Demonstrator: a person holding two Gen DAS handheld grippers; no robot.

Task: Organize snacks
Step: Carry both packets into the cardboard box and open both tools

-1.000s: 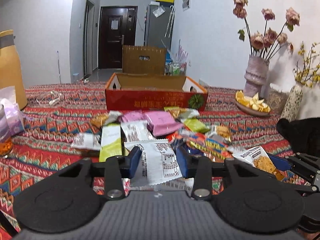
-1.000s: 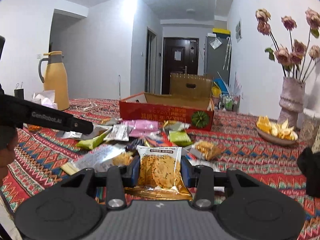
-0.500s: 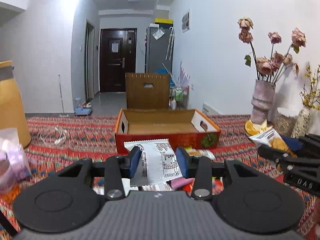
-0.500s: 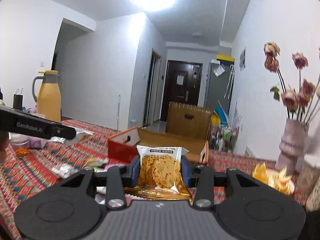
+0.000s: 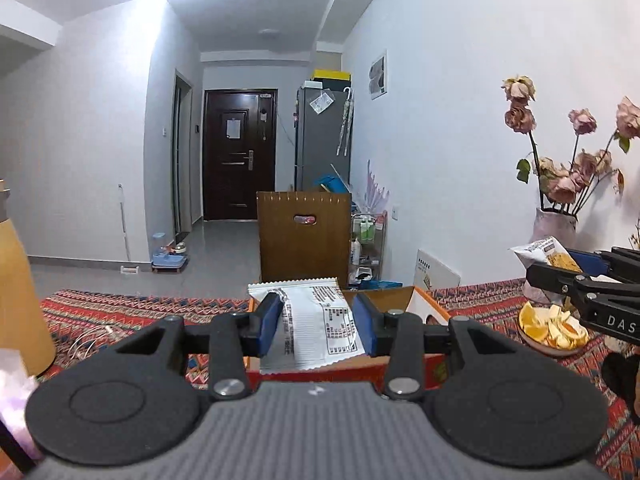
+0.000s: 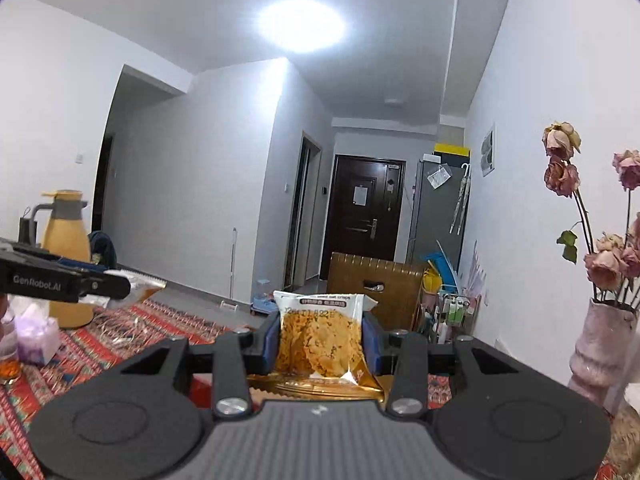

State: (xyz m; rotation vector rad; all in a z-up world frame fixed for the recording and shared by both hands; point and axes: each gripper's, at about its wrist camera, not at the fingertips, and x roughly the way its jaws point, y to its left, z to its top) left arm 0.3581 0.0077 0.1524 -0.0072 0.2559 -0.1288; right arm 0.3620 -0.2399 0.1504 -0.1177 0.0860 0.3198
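Observation:
My left gripper (image 5: 316,322) is shut on a white snack packet (image 5: 316,324) with black print and holds it up in front of the red cardboard box (image 5: 428,308), whose rim shows just behind the fingers. My right gripper (image 6: 320,340) is shut on a cookie packet (image 6: 320,340) with a clear front and gold base, held high; a strip of the red box (image 6: 202,390) shows below it. The right gripper and its packet also show at the right of the left wrist view (image 5: 580,280). The left gripper shows at the left of the right wrist view (image 6: 64,280).
The table has a red patterned cloth (image 5: 120,312). A yellow thermos jug (image 6: 66,256) and a tissue pack (image 6: 36,336) stand at the left. A vase of dried roses (image 6: 600,344) and a plate of orange slices (image 5: 552,328) stand at the right. A brown chair back (image 5: 304,236) is behind the box.
Both grippers have lifted with their packets and tilted upward; the snack pile on the table has dropped out of view and the box now sits just below the fingers.

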